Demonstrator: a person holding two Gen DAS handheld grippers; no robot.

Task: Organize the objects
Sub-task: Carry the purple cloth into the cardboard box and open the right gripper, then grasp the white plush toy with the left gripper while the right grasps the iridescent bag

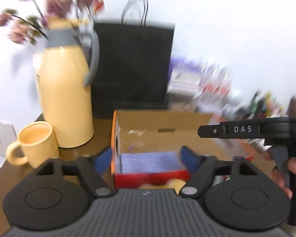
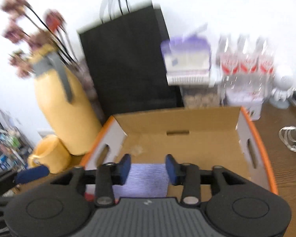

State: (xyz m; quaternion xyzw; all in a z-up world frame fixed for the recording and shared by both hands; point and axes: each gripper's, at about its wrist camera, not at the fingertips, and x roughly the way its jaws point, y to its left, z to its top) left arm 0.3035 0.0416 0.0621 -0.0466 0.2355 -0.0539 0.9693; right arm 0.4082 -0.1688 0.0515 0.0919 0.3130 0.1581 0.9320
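Wooden table (image 2: 290, 177), cardboard box (image 2: 187, 126); gripper (image 1: 207, 131) marked "DAS"

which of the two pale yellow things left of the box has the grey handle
The tall yellow thermos jug, standing behind the short yellow mug. Its collar and handle are grey; the mug's handle is yellow like its body, and its top is open.

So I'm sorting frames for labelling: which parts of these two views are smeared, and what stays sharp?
Left wrist view: flowers and the shelf clutter at right are streaked by motion blur; the yellow mug is softer but readable; the left gripper stays crisp. Right wrist view: heavy smear on the thermos, black bag and bottles; the wall is blown out white; the right gripper stays sharp.
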